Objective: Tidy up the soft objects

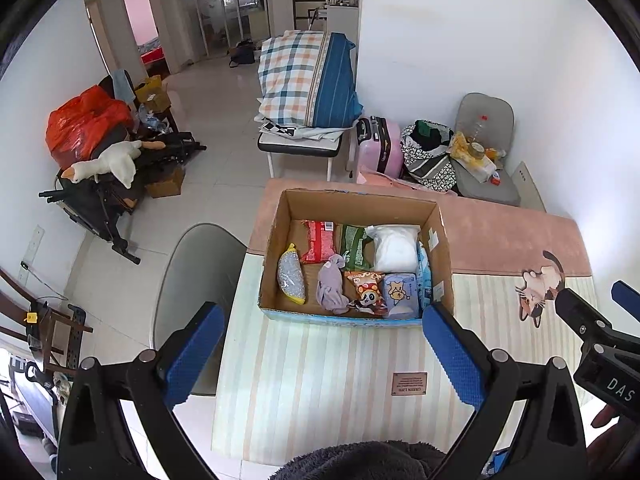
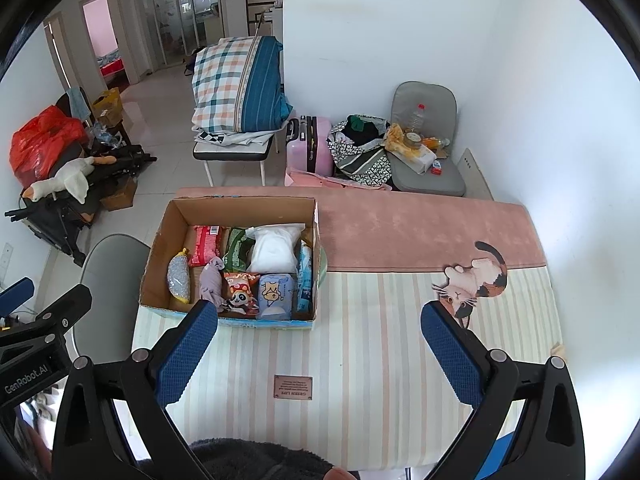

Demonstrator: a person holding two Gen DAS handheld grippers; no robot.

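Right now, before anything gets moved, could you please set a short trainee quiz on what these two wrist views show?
1. True or false: the left hand-held gripper and the right hand-held gripper each grip a soft item.
2. Multiple choice: in the cardboard box, the lavender cloth bundle lies directly between which two items? A) the silver pouch with yellow ends and the panda snack packet; B) the red packet and the white bag; C) the green packet and the white bag.
3. Fill in: the animal printed on the striped mat is a ____.

Key: 1 false, both stand open and empty; 2 A; 3 cat.
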